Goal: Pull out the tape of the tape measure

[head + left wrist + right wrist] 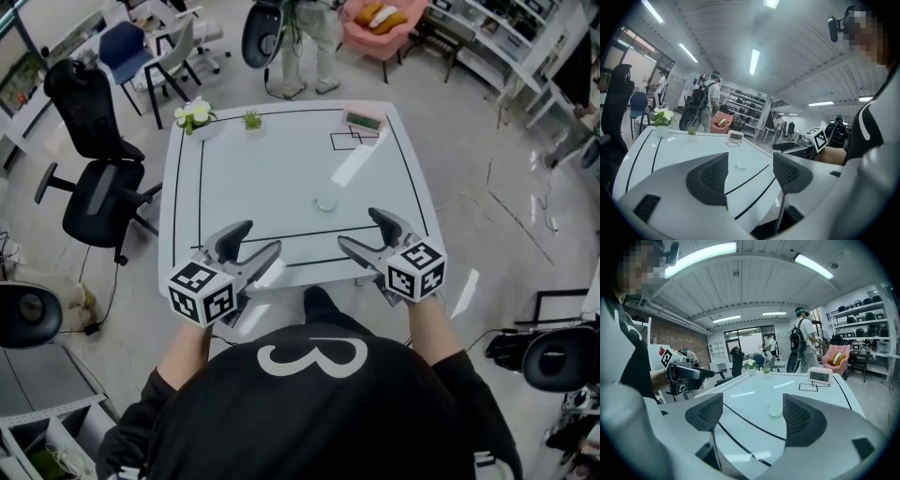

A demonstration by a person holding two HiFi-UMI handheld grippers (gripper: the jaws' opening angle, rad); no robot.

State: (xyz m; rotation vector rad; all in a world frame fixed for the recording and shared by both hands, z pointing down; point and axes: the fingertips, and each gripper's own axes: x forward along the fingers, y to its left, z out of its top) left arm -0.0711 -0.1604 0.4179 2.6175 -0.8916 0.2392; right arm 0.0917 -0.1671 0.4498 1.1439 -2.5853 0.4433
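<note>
The tape measure (325,202) is a small round pale-green case lying near the middle of the white table (281,159). It shows as a small disc in the left gripper view (739,166) and the right gripper view (774,412), beyond both sets of jaws. My left gripper (259,239) hovers over the table's near edge at the left, open and empty. My right gripper (361,230) hovers over the near edge at the right, also open and empty. Both point inward toward the tape measure, well short of it.
A digital clock (364,121) stands at the far right of the table, a flower pot (195,115) and a small plant (251,120) at the far left. Black office chairs (94,187) stand left of the table. A person (305,47) stands beyond the far edge.
</note>
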